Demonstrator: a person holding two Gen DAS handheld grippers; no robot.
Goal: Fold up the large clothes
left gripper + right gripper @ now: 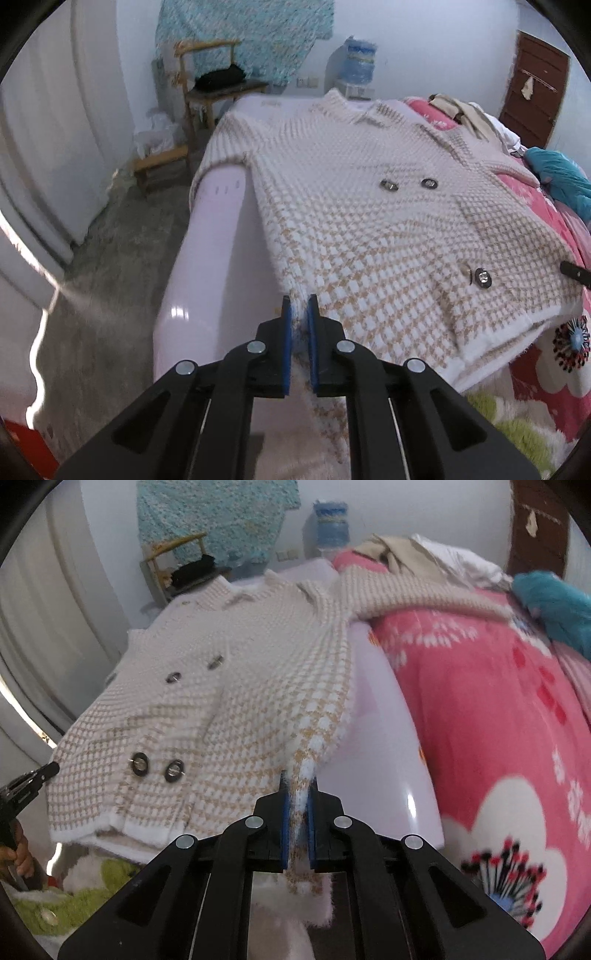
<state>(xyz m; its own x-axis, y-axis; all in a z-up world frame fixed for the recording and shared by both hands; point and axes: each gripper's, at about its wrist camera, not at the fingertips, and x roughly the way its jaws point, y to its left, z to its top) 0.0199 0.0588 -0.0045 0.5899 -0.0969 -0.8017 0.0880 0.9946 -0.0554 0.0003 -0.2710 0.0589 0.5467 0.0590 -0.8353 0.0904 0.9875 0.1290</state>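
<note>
A cream and tan houndstooth knit coat point(369, 206) with dark round buttons lies front up on a pale lilac board point(207, 266). My left gripper point(299, 310) is shut on the coat's near left hem corner, fabric pinched between its blue pads. In the right wrist view the same coat point(207, 686) spreads to the left, and my right gripper point(298, 794) is shut on its near right hem corner, which is lifted off the board point(384, 760). The left gripper's tip point(50, 770) shows at that frame's left edge, with a hand below it.
A pink flowered blanket point(498, 709) covers the bed to the right, with a teal garment point(554, 602) and beige clothes point(399, 550) on it. A wooden chair point(218, 92) and a water bottle point(358, 59) stand by the far wall. Grey floor point(110, 266) lies left.
</note>
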